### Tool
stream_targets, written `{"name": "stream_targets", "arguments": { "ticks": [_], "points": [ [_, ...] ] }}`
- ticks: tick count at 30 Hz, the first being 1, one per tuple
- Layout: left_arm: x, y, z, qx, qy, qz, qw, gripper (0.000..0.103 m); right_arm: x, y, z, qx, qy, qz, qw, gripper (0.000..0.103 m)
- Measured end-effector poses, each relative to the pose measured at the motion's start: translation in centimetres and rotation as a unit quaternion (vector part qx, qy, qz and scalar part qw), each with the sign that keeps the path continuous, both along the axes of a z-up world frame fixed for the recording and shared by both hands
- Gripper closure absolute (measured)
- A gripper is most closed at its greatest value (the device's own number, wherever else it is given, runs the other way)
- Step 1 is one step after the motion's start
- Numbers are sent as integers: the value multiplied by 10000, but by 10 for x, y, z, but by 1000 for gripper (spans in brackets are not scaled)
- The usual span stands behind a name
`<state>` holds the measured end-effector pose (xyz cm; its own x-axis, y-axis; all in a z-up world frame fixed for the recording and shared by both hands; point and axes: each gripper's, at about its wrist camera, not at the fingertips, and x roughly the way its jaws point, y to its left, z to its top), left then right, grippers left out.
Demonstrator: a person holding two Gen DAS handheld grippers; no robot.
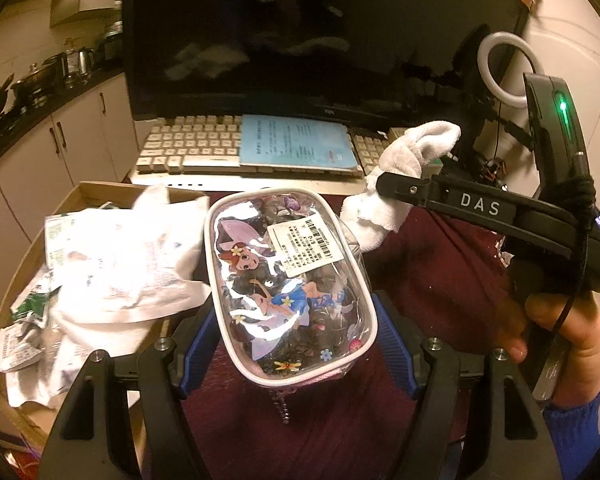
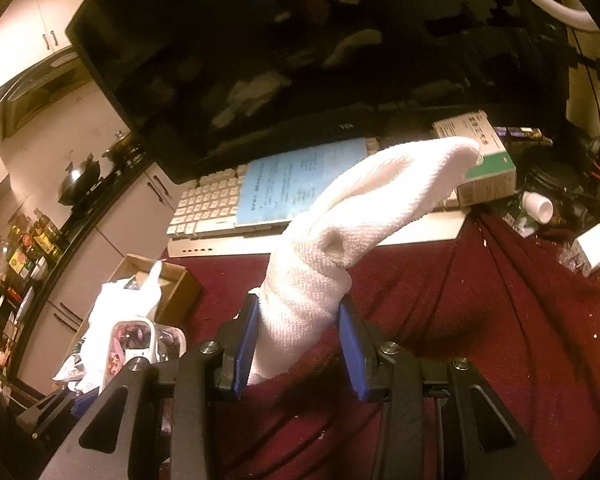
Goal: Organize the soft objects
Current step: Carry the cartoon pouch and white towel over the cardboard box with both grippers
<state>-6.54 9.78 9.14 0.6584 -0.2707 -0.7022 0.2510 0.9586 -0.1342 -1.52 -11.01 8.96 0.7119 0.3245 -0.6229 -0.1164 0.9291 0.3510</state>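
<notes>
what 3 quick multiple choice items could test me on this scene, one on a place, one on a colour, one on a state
1. Where does the blue paper lie?
A. on the keyboard
B. in the cardboard box
C. on the red cloth

2. What colour is the towel?
A. green
B. white
C. black

3. How does the left gripper stand to the clear pouch?
A. far from it, shut
B. resting on top of it
C. one finger on each side, holding it

Answers: 1 A, the sheet covers keys. 2 B, its terry cloth shows white between the right gripper pads. 3 C, blue pads flank the pouch.
</notes>
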Motion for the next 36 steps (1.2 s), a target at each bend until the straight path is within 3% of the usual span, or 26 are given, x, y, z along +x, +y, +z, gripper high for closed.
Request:
{"name": "stream_targets", "arguments": {
  "ticks": [7,14,23,36],
  "points": [
    [-13,39,26,-74,-262,363,9990,31,-6,18,18,20,-196,282,9994,61],
    [-17,98,50,30,-565,1145,9918,31,-9,42,38,15,-415,616,9972,61],
    [9,154,13,333,-123,1935,9805,31,-6,82,56,-56,-576,1040,9929,61],
    [20,176,-14,304,137,2076,9777,31,26,161,43,-330,-286,1705,9844,61]
  ]
}}
